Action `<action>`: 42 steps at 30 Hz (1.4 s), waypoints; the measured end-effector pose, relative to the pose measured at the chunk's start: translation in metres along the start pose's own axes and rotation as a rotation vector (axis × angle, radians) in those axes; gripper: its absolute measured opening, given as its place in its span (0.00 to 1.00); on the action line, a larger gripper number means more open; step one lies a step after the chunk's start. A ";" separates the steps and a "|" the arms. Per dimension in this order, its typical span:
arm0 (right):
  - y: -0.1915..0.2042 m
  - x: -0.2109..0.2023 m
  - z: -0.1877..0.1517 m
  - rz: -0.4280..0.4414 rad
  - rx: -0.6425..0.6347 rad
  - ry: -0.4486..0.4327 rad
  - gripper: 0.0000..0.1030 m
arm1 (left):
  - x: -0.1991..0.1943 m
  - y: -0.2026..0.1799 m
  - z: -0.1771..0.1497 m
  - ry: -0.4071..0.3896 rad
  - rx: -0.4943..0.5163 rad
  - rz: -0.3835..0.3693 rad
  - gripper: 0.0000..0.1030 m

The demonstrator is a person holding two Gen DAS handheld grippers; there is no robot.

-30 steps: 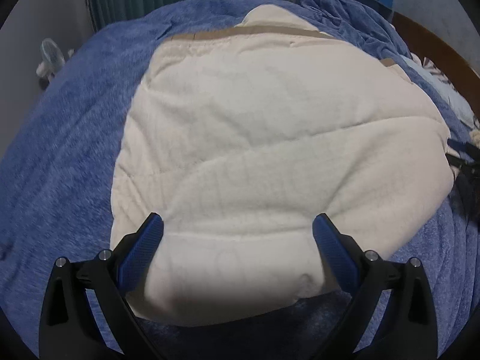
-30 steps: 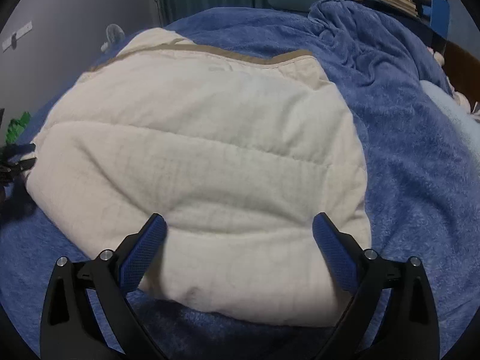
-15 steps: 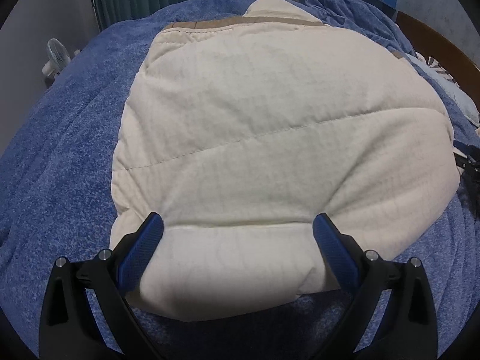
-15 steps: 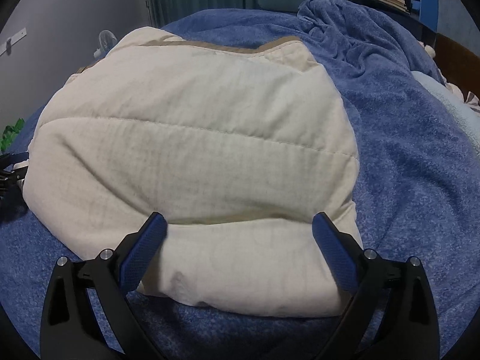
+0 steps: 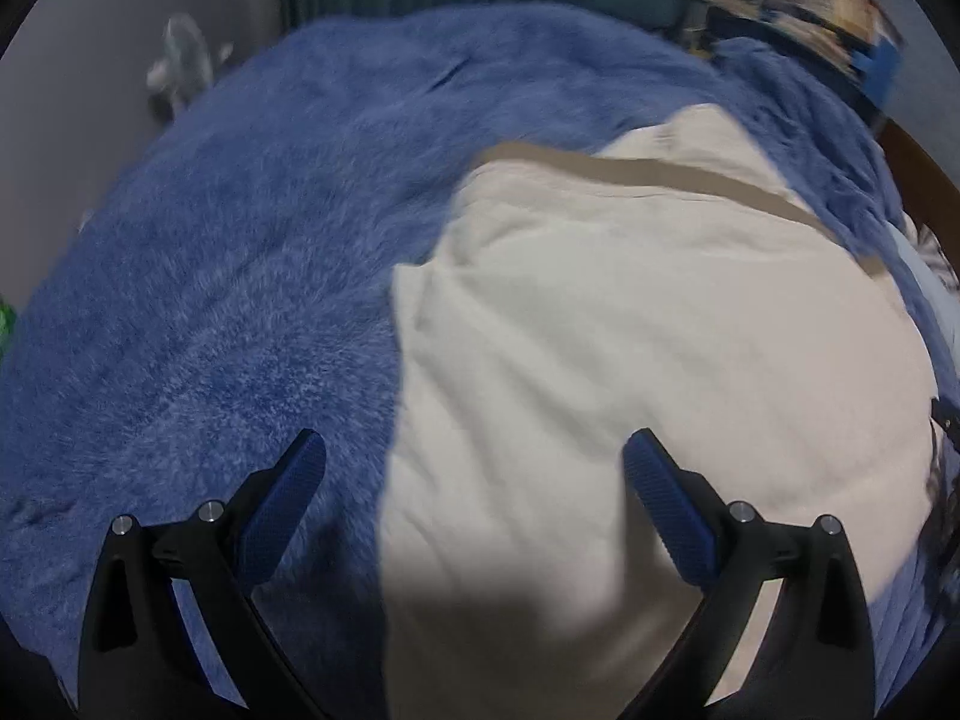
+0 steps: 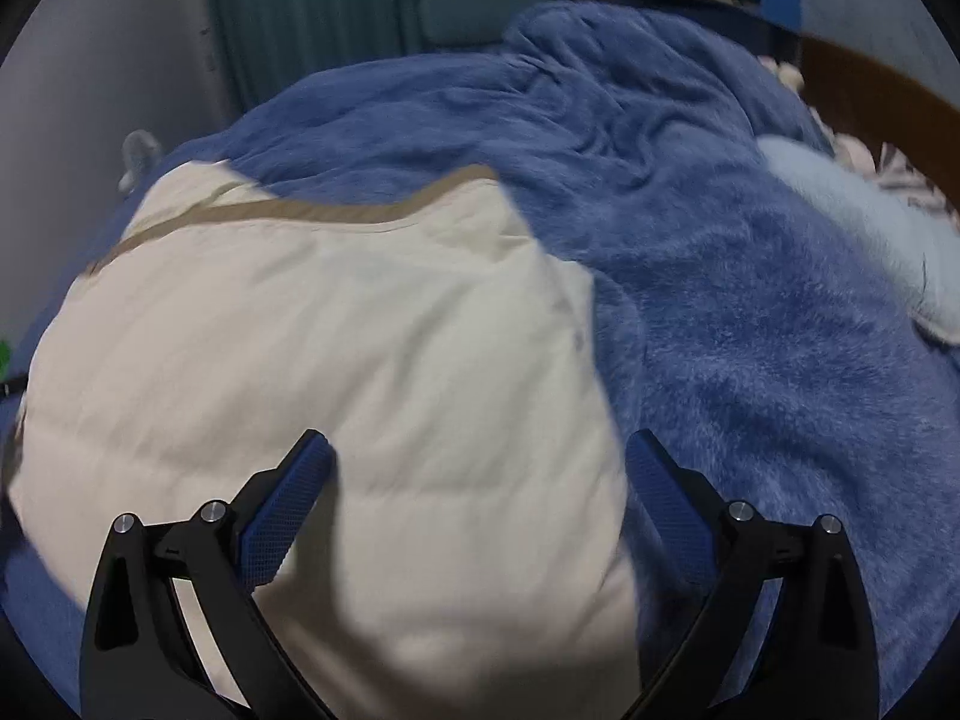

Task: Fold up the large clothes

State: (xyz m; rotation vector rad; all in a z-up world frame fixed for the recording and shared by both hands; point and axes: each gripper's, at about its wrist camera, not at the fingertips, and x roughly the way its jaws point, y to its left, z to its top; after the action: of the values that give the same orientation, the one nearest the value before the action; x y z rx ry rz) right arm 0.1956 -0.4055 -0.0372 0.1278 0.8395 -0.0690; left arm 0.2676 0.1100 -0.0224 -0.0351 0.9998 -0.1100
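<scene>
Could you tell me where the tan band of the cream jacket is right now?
The tan band runs along the cream jacket's far edge, bordering the blue blanket in both wrist views.

The left claw (image 5: pixel 474 480) is swinging leftward, so the cream jacket (image 5: pixel 660 360) is sliding right in view. The right claw (image 6: pixel 480 480) is swinging rightward over the blue blanket (image 6: pixel 780 360).

No text, label, brand or number can be read anywhere in either view.
</scene>
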 end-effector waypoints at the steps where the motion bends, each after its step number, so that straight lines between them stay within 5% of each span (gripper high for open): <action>1: -0.002 0.007 0.000 -0.012 0.003 0.013 0.93 | 0.010 0.008 0.001 0.018 -0.020 -0.007 0.94; 4: -0.003 0.020 -0.007 0.014 -0.002 0.028 0.93 | 0.028 0.023 -0.004 0.039 -0.054 -0.031 0.94; 8: -0.013 0.016 -0.005 0.074 0.048 0.062 0.93 | 0.034 0.042 -0.012 0.037 -0.145 -0.158 0.94; 14: -0.022 -0.001 0.029 0.107 -0.053 0.009 0.93 | 0.035 0.054 0.023 -0.041 -0.023 -0.251 0.92; 20: -0.029 0.036 0.046 0.170 -0.023 0.080 0.91 | 0.073 0.066 0.041 0.014 -0.045 -0.396 0.91; 28: -0.054 0.050 0.030 0.293 0.048 0.115 0.91 | 0.070 0.075 0.016 0.020 -0.054 -0.612 0.64; 31: -0.066 0.059 0.026 0.379 0.103 0.140 0.88 | 0.078 0.075 0.021 0.033 -0.063 -0.651 0.64; 42: -0.054 0.133 0.071 0.441 0.150 0.204 0.85 | 0.116 0.058 0.048 -0.007 -0.115 -0.676 0.67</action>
State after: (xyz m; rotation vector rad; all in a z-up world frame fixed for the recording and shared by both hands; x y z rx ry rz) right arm 0.3305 -0.4707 -0.0946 0.4638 0.9927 0.3009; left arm 0.3744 0.1540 -0.0984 -0.4794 0.9526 -0.6688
